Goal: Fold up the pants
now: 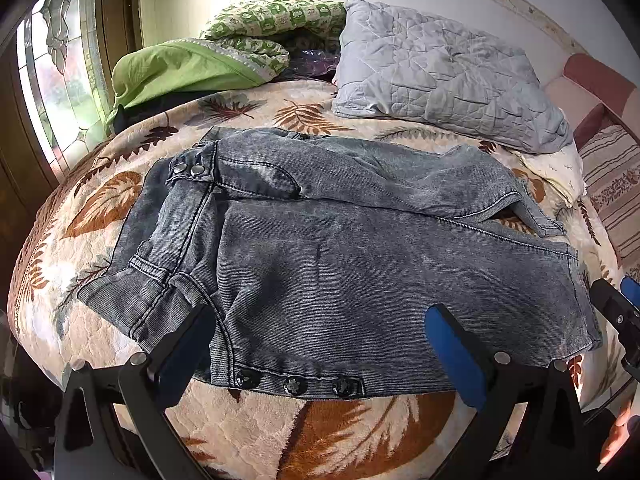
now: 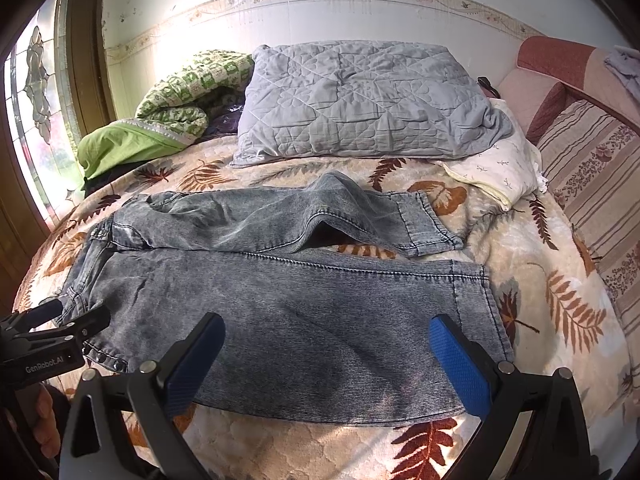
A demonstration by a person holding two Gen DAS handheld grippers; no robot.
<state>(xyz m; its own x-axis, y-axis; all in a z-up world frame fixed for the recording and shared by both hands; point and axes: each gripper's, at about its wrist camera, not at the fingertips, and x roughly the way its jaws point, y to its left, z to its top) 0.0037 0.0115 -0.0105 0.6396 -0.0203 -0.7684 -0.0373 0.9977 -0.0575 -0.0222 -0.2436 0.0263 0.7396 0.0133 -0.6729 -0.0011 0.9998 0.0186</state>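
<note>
Grey acid-washed jeans (image 1: 340, 264) lie spread on the bed, waist to the left, legs running right; they also show in the right wrist view (image 2: 280, 300). The far leg is rumpled and bent, the near leg lies flat. My left gripper (image 1: 320, 320) is open and empty, hovering over the waist end near the front snap buttons (image 1: 294, 385). My right gripper (image 2: 326, 334) is open and empty over the near leg, left of its hem (image 2: 492, 304). Each gripper shows in the other's view: the right gripper (image 1: 616, 304) and the left gripper (image 2: 76, 316).
The bed has a leaf-patterned cover (image 2: 560, 320). A grey quilted pillow (image 2: 360, 100) and a white pillow (image 2: 500, 168) lie behind the jeans. A green blanket pile (image 2: 160, 120) sits at back left by the window. A striped sofa (image 2: 592, 160) stands at right.
</note>
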